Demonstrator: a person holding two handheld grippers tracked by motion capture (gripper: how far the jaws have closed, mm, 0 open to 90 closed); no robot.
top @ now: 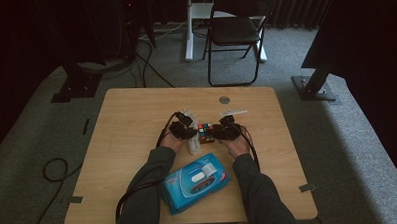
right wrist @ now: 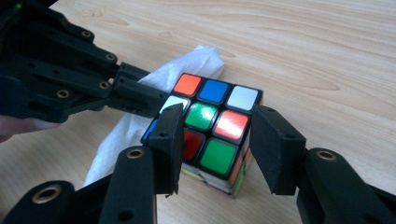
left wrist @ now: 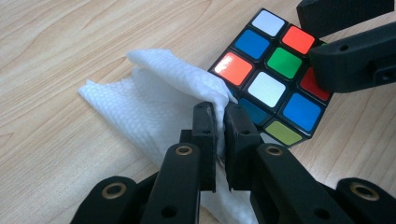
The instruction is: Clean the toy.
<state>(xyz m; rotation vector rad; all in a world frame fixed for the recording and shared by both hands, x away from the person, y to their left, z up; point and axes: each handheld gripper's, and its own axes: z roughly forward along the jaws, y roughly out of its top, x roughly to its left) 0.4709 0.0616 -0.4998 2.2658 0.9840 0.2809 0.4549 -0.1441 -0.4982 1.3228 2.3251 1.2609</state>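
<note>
My left gripper (left wrist: 220, 122) pinches the wipe (left wrist: 154, 100) against the cube (right wrist: 210, 128) at mid-desk (top: 136, 114); my right gripper (right wrist: 215, 140) clamps the cube. Wiping looks underway, other faces probably left.

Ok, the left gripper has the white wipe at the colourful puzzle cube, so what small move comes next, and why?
Probably drag the white paper wipe across the multicoloured puzzle cube. The left gripper is shut on the wipe, whose edge touches the cube's side, and the right gripper straddles the cube with its jaws at two sides, seemingly steadying it.
</note>
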